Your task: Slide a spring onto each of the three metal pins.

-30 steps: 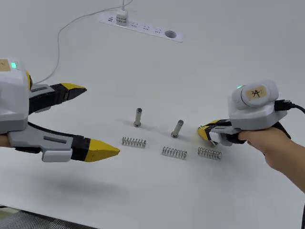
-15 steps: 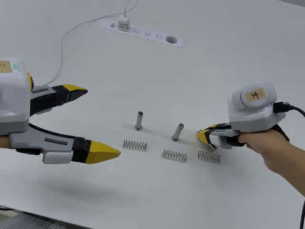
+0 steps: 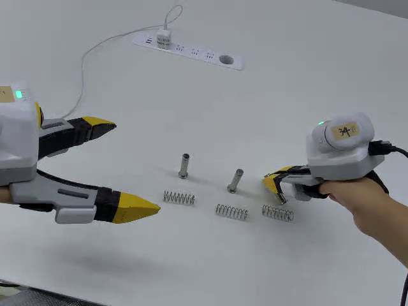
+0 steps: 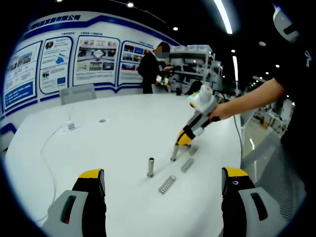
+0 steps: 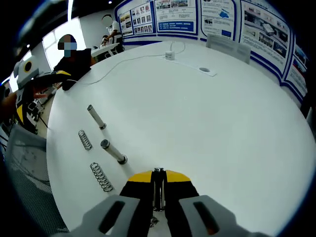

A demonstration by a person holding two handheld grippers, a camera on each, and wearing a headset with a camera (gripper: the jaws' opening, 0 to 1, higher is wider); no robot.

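Two metal pins [image 3: 184, 166] [image 3: 236, 180] stand upright mid-table. In front of them lie three springs [image 3: 178, 198] [image 3: 231, 211] [image 3: 278, 213] in a row. My right gripper [image 3: 274, 185] hovers just above the rightmost spring, shut on a third metal pin [image 5: 158, 190] that pokes down from its yellow tips. At the left my left gripper [image 3: 124, 164] hangs wide open with nothing between its jaws, well short of the pins. The left gripper view shows the pins [image 4: 150, 167] [image 4: 174, 152], two springs [image 4: 167, 183] [image 4: 187, 164] and the right gripper [image 4: 186, 137] beyond.
A white power strip [image 3: 188, 50] with a plugged-in charger [image 3: 164, 39] lies at the table's far side; its cable [image 3: 83, 57] runs off to the left. A person [image 4: 150, 66] stands behind the table. The table edge runs near the lower left.
The head camera has shifted a little. Both grippers keep almost the same places relative to the pins and springs.
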